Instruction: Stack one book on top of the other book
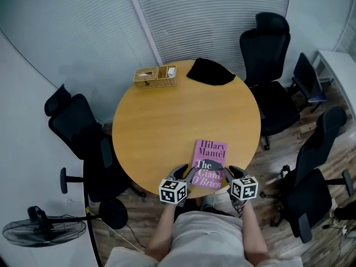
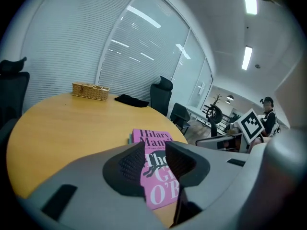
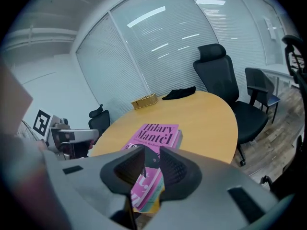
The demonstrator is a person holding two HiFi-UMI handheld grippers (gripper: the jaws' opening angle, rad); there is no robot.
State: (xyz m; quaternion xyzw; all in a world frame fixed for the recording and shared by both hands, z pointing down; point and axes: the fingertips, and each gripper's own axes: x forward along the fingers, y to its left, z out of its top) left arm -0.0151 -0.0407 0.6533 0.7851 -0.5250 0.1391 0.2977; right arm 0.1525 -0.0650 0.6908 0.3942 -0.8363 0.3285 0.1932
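A pink book (image 1: pixel 210 156) with "Hilary Mantel" on its cover lies flat near the front edge of the round wooden table (image 1: pixel 167 115). It rests on a second book, of which only a teal edge (image 3: pixel 178 135) shows. My left gripper (image 1: pixel 188 174) hovers at the pink book's near left corner, jaws apart, with nothing between them. My right gripper (image 1: pixel 229 174) hovers at the near right corner with a narrow gap between its jaws, also holding nothing. In both gripper views the pink book (image 2: pixel 149 137) (image 3: pixel 156 133) shows beyond the jaws.
A wicker basket (image 1: pixel 154 77) and a black cloth (image 1: pixel 210 71) lie at the table's far side. Black office chairs (image 1: pixel 270 54) (image 1: pixel 78 127) stand around the table. A floor fan (image 1: pixel 33 230) stands at the lower left.
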